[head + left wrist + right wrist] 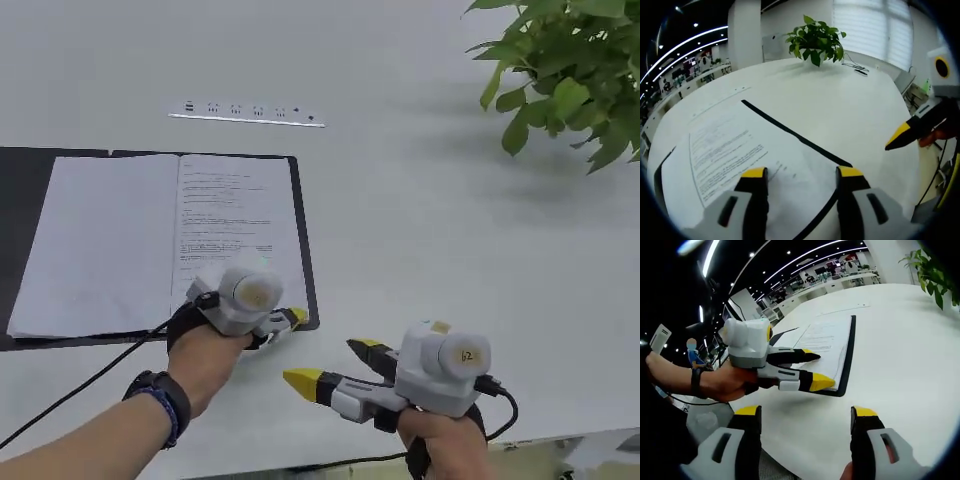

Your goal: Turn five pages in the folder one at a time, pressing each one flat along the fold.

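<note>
My left gripper gapes with the white printed page of the black folder beneath its jaws, right gripper open beside; I might pinch two sheets.

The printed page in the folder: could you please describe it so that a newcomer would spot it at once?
On the white table lies an open black folder, left of the leafy plant. The printed page is its right-hand sheet, nearest the left gripper. Unlike the blank sheet beside it, it carries lines of text.
</note>
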`<state>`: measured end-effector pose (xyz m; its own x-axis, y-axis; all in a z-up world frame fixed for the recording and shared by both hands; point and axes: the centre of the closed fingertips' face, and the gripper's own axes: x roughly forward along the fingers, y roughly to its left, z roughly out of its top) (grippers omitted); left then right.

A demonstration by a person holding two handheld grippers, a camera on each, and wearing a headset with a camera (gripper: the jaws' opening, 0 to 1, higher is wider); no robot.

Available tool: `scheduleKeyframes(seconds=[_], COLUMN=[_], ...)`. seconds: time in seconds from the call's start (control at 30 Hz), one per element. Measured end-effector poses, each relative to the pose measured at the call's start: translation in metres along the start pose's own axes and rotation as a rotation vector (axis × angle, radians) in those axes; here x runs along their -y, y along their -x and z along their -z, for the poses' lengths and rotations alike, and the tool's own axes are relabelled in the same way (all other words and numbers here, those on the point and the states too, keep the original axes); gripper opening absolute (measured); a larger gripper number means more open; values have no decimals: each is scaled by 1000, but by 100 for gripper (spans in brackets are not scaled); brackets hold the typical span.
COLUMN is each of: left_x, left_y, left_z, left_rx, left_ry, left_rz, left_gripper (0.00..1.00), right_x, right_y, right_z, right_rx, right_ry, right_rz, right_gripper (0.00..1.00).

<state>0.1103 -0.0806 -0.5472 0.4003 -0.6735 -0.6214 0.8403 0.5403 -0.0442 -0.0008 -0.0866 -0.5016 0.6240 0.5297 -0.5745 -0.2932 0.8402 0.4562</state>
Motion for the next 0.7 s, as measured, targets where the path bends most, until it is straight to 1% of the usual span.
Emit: scheduleKeyframes(seconds=[0.07, 0.23, 0.33, 0.47, 0.57, 0.63, 0.67, 0.7], left_x=[-1, -6, -8, -9, -10, -11, -11, -11], left_y=[0, 2, 2, 3, 4, 3, 4, 5], left_z=[1, -1, 0, 0, 1, 1, 2, 2], left_rx=[-3, 0, -5, -3, -1, -2, -4, -5], left_ry=[-15, 22, 28, 39, 48, 45, 40, 37], left_rz=[0, -4, -9, -11, -9, -10, -14, -16], left_gripper=[51, 45, 42, 41, 40, 40, 39, 39], right_x=[1, 4, 6, 8, 14, 21, 23, 24], right_y=[-1, -6, -8, -13, -20, -27, -31, -33], right_z=[-1, -7, -14, -27, -39, -51, -60, -66], right_rx=[5, 29, 51, 94, 121, 160, 192, 208], right_ry=[-4, -27, -43, -74, -93, -169, -186, -191], right_rz=[2, 4, 5, 3, 2, 5, -8, -14], right_gripper=[70, 67, 63, 60, 55, 49, 47, 46])
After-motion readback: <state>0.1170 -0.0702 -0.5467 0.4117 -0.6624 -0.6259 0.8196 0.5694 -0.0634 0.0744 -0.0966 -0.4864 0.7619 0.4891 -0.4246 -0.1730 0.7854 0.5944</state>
